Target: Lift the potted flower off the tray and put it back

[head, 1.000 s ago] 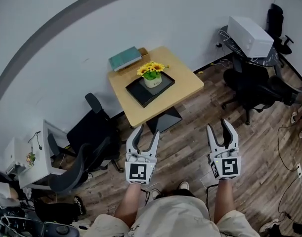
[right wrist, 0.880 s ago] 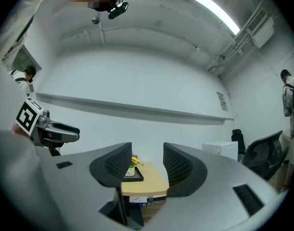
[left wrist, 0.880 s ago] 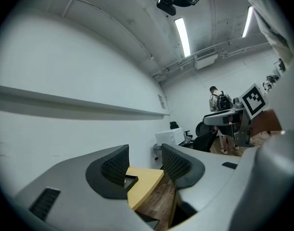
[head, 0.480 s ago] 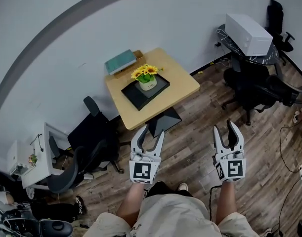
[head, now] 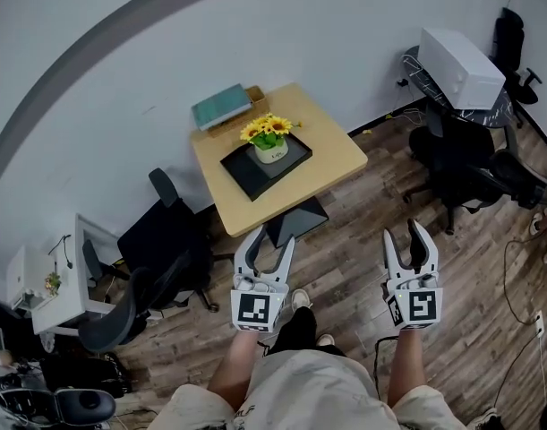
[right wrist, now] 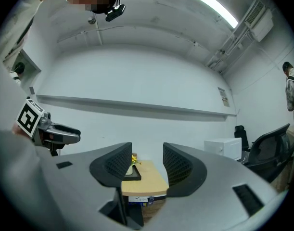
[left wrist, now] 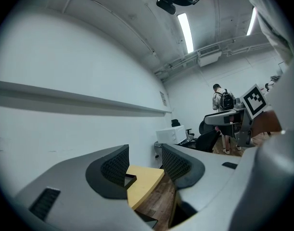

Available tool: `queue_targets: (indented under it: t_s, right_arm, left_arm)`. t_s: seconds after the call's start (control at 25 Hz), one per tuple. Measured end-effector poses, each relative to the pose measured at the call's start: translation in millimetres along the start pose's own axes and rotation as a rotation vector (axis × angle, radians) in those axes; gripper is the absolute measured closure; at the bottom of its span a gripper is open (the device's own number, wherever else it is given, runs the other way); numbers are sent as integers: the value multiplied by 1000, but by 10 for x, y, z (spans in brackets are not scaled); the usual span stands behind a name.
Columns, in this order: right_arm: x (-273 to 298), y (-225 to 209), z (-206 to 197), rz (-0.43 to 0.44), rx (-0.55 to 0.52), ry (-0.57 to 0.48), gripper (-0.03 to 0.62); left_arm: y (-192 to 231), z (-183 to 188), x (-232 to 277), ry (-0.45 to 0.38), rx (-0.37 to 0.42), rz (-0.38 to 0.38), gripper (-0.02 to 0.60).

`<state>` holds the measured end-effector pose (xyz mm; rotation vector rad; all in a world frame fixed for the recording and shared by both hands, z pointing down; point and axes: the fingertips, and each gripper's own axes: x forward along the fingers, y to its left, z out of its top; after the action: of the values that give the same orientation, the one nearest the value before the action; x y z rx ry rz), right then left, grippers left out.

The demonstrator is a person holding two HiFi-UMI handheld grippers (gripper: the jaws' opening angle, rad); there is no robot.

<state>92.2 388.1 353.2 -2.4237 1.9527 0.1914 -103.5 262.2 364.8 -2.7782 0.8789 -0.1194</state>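
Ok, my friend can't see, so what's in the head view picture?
A potted flower sits on a black tray on a small wooden table. Nearer the camera, the left gripper and right gripper are open and empty above the wood floor.

The person has taken a step: one shoe now lies forward on the floor, between the left gripper and the right gripper. In the head view the worktop shows slightly further left.

Bench: pale tan wood. Tray: black. Potted flower: yellow blooms, green leaves, white pot. Book: teal. Floor: brown planks. Left tool, right tool: white, black-and-white square markers.
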Motion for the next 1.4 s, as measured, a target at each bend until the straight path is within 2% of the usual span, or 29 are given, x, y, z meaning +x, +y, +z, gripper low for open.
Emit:
queue_targets:
  t_s: [0.36,0.76,1.4]
  right_arm:
    - [737,171,-29,62,-15,13,388]
    - [1707,752,-5,183,-67,29,388]
    - [3165,1427,-46,297,-100,44,388]
  left_arm:
    - [530,-184,297,32,-40,53,374]
    - [1410,-395,548,24,-81,129,374]
    - [2651,-713,1060,28,-113,201,374]
